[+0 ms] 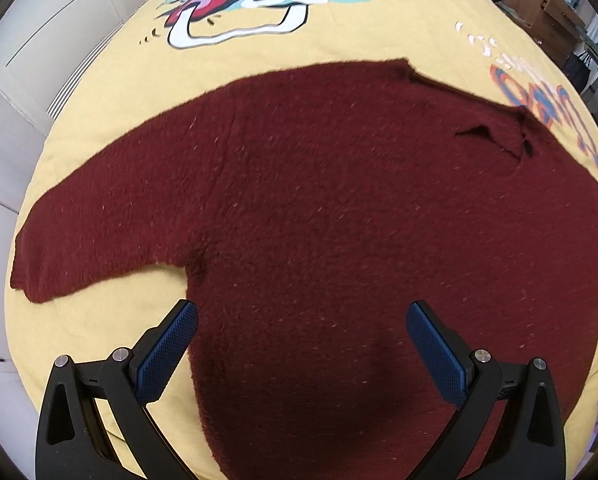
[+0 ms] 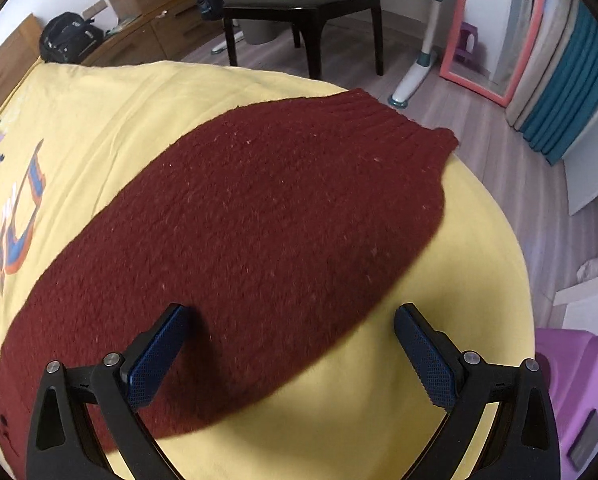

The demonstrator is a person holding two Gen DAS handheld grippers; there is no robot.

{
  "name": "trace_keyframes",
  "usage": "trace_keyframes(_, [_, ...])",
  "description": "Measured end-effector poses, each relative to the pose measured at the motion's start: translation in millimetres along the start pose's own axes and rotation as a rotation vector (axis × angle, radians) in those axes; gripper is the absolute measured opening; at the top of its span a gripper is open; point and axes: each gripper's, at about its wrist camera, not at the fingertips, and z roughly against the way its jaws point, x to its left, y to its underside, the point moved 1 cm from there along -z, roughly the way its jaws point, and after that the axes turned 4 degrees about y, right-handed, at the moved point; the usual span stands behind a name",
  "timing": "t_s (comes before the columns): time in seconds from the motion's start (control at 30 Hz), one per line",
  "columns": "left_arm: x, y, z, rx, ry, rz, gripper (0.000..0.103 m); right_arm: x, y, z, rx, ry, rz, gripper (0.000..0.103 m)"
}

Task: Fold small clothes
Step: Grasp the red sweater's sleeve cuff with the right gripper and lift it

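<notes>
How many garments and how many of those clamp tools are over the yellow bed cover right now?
Dark red sweater: 1
Grippers: 2, the left gripper and the right gripper, both open
Yellow printed bed cover: 1
Total: 4

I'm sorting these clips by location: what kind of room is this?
Most likely a bedroom at home. The dark red sweater lies on a bed with a yellow cartoon-print cover; beyond it stand a wooden dresser, a dark chair and a pink-framed mirror.
</notes>
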Motion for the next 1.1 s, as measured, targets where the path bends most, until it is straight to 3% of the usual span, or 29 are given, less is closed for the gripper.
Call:
trace_keyframes(0.07, [3.3, 2.0, -3.5, 0.01, -0.003, 0.006, 0.102, 7.9, -4.3, -1.3, 0.003, 0.005, 0.028, 0.085])
trace_keyframes(0.17, [6.1, 3.8, -4.5, 0.013, -0.007, 0.004, 0.102, 14.3, -12.5, -2.4, 0.015, -0.016, 0.047, 0.046])
trace_keyframes(0.2, [7.2, 4.0, -4.6, 0.013, -0.01, -0.001, 0.102, 16.5, -16.0, -3.0, 0.023, -0.03, 0.055, 0.018])
trace_keyframes(0.23, [7.8, 3.1, -5.1, 0.012, -0.012, -0.003, 0.102, 20.2, -19.8, -1.1, 0.03, -0.04, 0.069, 0.014])
trace_keyframes(0.4, [14.2, 4.6, -0.1, -0.011, 0.013, -0.002, 0.102, 50.3, -22.9, 38.8, -0.049, -0.059, 0.179, 0.013])
trace_keyframes(0.73, [17.6, 4.9, 6.3, -0.044, 0.06, -0.025, 0.102, 153.5, 26.3, 162.1, -0.193, -0.31, 0.422, 0.013])
trace_keyframes(0.97, [20.4, -4.7, 8.7, -0.071, 0.079, -0.024, 0.102, 255.1, 81.4, 215.0, -0.185, -0.457, 0.584, 0.013])
trace_keyframes(1.1, [24.4, -11.4, 11.6, -0.091, 0.084, -0.03, 0.102, 299.8, 114.8, 220.9, -0.16, -0.506, 0.654, 0.013])
